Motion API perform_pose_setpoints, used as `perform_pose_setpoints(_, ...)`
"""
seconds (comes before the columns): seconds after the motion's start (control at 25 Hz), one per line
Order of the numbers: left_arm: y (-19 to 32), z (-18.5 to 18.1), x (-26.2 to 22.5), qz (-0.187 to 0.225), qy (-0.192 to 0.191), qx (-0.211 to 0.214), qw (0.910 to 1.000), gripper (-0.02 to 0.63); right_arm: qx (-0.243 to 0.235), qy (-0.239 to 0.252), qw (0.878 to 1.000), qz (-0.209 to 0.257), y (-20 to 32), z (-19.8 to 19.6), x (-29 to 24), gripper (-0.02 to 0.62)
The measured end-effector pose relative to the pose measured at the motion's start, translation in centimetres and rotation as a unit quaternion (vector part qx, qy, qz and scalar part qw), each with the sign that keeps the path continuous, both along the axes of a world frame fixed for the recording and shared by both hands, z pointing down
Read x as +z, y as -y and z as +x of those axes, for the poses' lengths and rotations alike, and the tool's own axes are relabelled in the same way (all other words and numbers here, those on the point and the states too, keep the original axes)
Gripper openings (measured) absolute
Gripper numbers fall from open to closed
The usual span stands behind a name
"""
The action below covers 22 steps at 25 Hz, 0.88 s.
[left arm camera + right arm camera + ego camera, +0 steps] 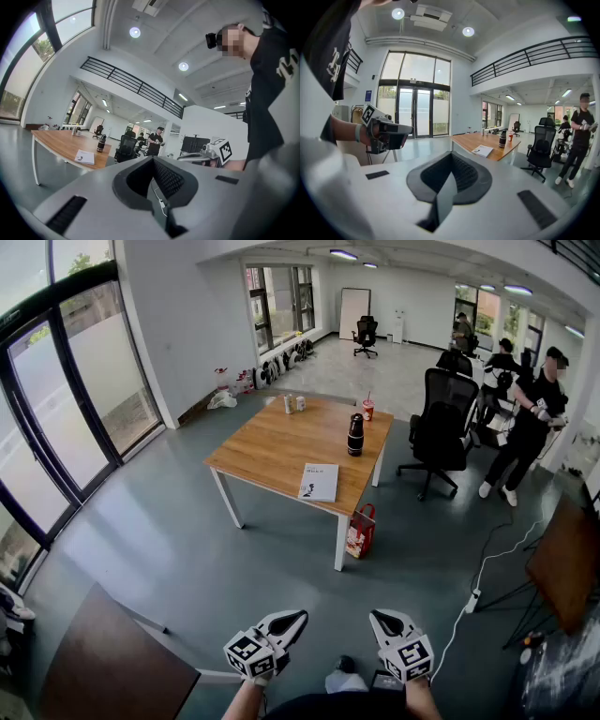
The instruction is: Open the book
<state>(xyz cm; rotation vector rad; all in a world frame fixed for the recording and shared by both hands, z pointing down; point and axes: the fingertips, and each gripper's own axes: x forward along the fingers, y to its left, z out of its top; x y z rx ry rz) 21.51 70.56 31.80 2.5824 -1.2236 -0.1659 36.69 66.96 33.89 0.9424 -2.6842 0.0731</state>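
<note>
wide office room seen from above. closed book (320, 482) lies flat near front edge of wooden bench (272, 446), dark bottle (355, 434) standing just behind it. left gripper (281, 628) and right gripper (389, 625) held low near camera, well apart from bench, both jaws pressed together, nothing between them. red bag (360, 530) hangs at bench leg.

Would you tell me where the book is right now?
In the head view, the book lies on the wooden table, at its near right edge, in front of the dark bottle.
</note>
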Motion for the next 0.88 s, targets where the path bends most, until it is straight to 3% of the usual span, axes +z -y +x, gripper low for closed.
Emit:
perform_pose_setpoints(0.56, 12.0, 4.9, -1.1, 0.008, 0.028, 0.001, 0.9996, 0.006, 0.009, 0.038, 0.999, -0.011, 12.2, 5.3, 0.0, -0.011)
perform_pose_setpoints(0.88, 13.8, 4.2, 0.1, -0.017, 0.028, -0.019, 0.9993, 0.006, -0.020, 0.050, 0.997, -0.049, 14.3, 4.0, 1.3, -0.011)
